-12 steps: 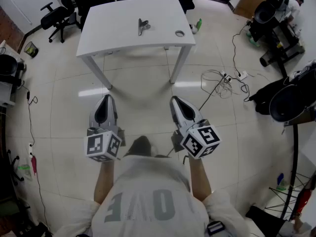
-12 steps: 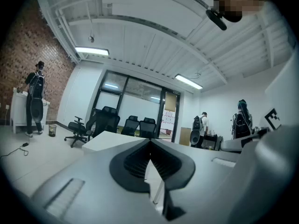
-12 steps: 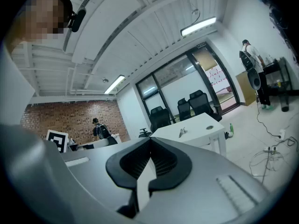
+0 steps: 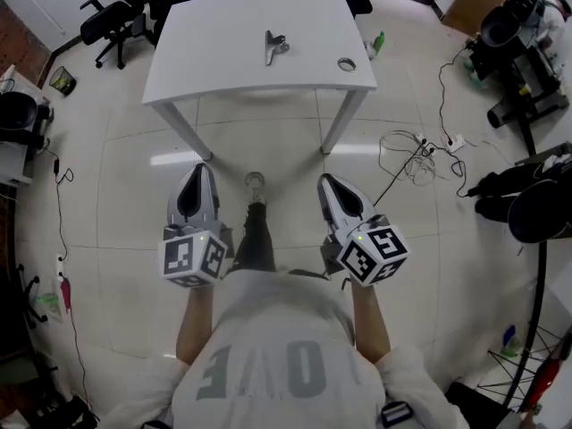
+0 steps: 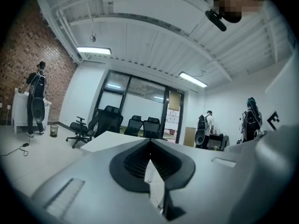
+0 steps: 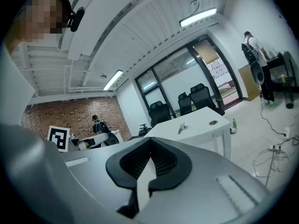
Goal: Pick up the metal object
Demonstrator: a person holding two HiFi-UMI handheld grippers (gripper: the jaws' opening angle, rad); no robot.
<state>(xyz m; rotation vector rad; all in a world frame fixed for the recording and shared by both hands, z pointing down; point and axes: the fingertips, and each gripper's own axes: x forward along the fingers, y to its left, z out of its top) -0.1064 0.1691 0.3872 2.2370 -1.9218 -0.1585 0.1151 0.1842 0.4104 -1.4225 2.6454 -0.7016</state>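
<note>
The metal object point(image 4: 274, 46), a silvery clip, lies on top of a white table point(image 4: 223, 61) far ahead of me. In the right gripper view the clip point(image 6: 182, 127) shows small on the table point(image 6: 198, 134), well beyond the jaws. My left gripper point(image 4: 196, 171) and right gripper point(image 4: 328, 182) are held side by side over the floor, short of the table, both shut with nothing between the jaws. In the left gripper view the left gripper point(image 5: 150, 143) has its jaws together and only the table's corner point(image 5: 110, 140) shows past them; the clip is hidden there.
A small ring point(image 4: 346, 63) lies on the table near its right edge. A green bottle point(image 4: 377, 41) stands on the floor beside the table. Cables and a power strip point(image 4: 420, 150) trail at the right. Office chairs point(image 4: 103, 25) stand behind the table, dark equipment at far right.
The table and the clip sit slightly lower and further right in the head view. A leg and shoe have stepped out between the grippers. Both grippers stay shut.
</note>
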